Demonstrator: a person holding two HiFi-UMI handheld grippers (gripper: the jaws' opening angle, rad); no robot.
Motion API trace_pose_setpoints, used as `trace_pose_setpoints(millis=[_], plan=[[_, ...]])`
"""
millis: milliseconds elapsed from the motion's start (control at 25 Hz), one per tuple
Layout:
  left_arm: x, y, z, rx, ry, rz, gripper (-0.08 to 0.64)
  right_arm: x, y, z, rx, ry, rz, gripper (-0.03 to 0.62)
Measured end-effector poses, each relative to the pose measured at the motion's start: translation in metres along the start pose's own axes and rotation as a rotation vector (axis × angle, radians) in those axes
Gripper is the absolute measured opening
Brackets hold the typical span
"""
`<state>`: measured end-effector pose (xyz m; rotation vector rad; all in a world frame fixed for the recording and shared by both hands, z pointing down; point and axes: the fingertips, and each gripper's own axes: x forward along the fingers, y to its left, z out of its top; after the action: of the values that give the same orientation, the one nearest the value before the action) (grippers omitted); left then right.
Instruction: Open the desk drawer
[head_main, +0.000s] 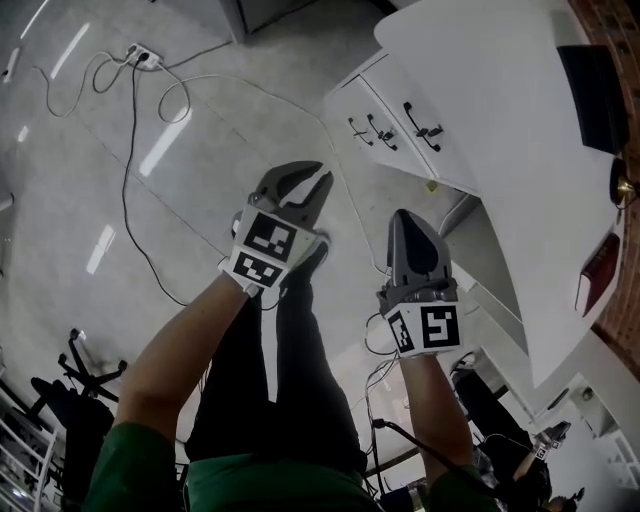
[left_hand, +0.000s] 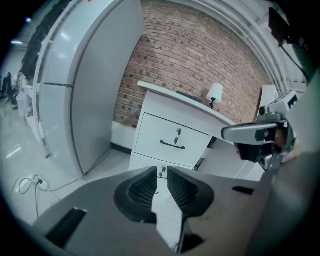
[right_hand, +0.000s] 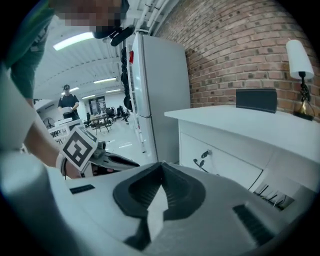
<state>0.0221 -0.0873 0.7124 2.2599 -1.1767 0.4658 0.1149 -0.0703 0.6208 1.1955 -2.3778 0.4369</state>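
The white desk (head_main: 500, 130) stands at the upper right of the head view, its drawer fronts (head_main: 395, 115) carrying dark handles (head_main: 422, 126). Both grippers hang in the air short of it, over the floor. My left gripper (head_main: 300, 188) is open by a narrow gap with nothing in it; in the left gripper view it (left_hand: 161, 172) points at the drawer unit, whose top drawer (left_hand: 172, 140) has a dark handle (left_hand: 172, 145). My right gripper (head_main: 415, 232) is shut and empty; in its own view the gripper (right_hand: 161, 167) looks along the desk, a drawer handle (right_hand: 202, 159) ahead.
A power strip (head_main: 146, 58) and loose cables (head_main: 130, 180) lie on the grey floor. A tall white fridge (left_hand: 85, 85) stands left of the desk against a brick wall (left_hand: 190, 55). On the desk are a lamp (right_hand: 300, 60) and a black box (right_hand: 256, 99). My legs (head_main: 290, 370) are below.
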Motion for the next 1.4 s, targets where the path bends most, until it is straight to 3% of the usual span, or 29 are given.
trace_pose_setpoints(millis=[320,560,800,1000,1160,1400], plan=[[0.070,0.001,-0.031,-0.070,0.020,-0.016,0.057,0.009,-0.009,-0.046,0.002,0.020,0.011,0.002],[0.129,0.019,-0.055,-0.250,0.017,0.011,0.057,0.017,-0.028,-0.076,0.016,0.026,0.021,0.001],[0.187,0.015,-0.092,-0.377,0.073,-0.088,0.058,0.026,-0.037,-0.104,0.042,0.022,0.032,0.002],[0.220,0.024,-0.098,-0.654,-0.017,-0.128,0.060,0.032,-0.035,-0.117,0.063,0.015,0.044,0.002],[0.244,0.028,-0.109,-0.812,-0.056,-0.132,0.060,0.031,-0.039,-0.122,0.076,0.012,0.040,0.000],[0.271,0.021,-0.113,-1.075,-0.138,-0.249,0.089,0.027,-0.056,-0.135,0.113,0.026,0.013,0.002]])
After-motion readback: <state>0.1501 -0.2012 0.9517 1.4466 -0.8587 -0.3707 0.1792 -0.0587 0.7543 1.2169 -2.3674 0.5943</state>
